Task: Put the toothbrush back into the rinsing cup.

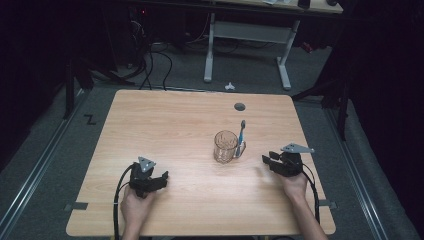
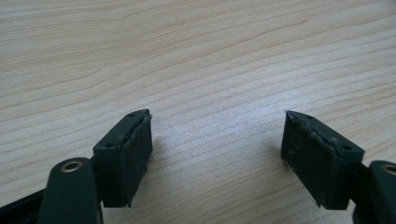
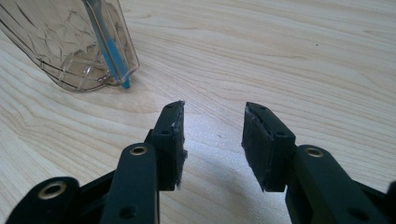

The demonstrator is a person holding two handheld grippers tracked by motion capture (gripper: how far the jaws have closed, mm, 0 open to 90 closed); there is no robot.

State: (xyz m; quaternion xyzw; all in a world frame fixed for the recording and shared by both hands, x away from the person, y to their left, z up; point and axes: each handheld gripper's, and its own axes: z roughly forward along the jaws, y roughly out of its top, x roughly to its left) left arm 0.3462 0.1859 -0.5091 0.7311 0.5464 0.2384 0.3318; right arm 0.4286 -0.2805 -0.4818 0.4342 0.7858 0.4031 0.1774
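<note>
A clear mug (image 1: 225,146) stands upright right of the worktop's (image 1: 165,130) middle, and a blue toothbrush (image 1: 241,137) stands beside it, its lower end at the handle and its head rising above the rim. From the right gripper view the toothbrush (image 3: 106,44) reads as standing against or through the mug (image 3: 56,42) at its near side; which of the 2 I cannot tell. The right tongs (image 1: 268,161) sit just right of the mug, near it but apart, pointing toward it, with the jaws part open and nothing but bare wood between them; the same shows close up in the right gripper view (image 3: 212,140). The left tongs (image 1: 161,179) rest low on the worktop well left of the mug, jaws wide and empty, also seen in the left gripper view (image 2: 217,149). Judged from this, the toothbrush already looks placed at the mug, so the main step seems done. Equally, it could be a reach about to begin, since neither thing is held. What is left, if anything, is a grasp of the mug or toothbrush by the right tongs.
</note>
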